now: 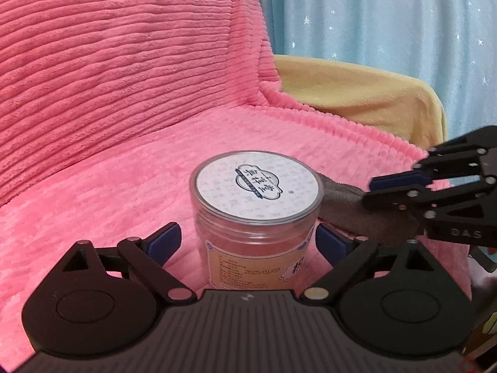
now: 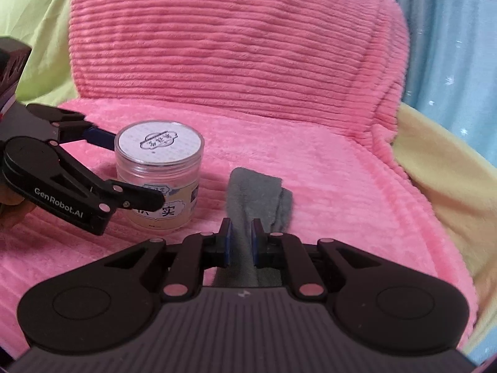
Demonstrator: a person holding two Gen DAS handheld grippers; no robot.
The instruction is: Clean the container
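A clear plastic jar (image 1: 256, 214) with a white printed lid and a cream label stands upright on the pink blanket; it also shows in the right wrist view (image 2: 159, 174). My left gripper (image 1: 248, 242) is open, with its blue pads on either side of the jar and a small gap on each side; it also shows in the right wrist view (image 2: 124, 168). My right gripper (image 2: 241, 239) is shut on a grey cloth (image 2: 254, 195), to the right of the jar. In the left wrist view the cloth (image 1: 351, 205) reaches the jar's right side from the right gripper (image 1: 388, 192).
A ribbed pink blanket (image 2: 236, 62) covers the seat and backrest. A yellow cloth (image 1: 357, 93) lies at the right, a green one (image 2: 40, 31) at the far left. A light blue starred curtain (image 1: 388, 15) hangs behind.
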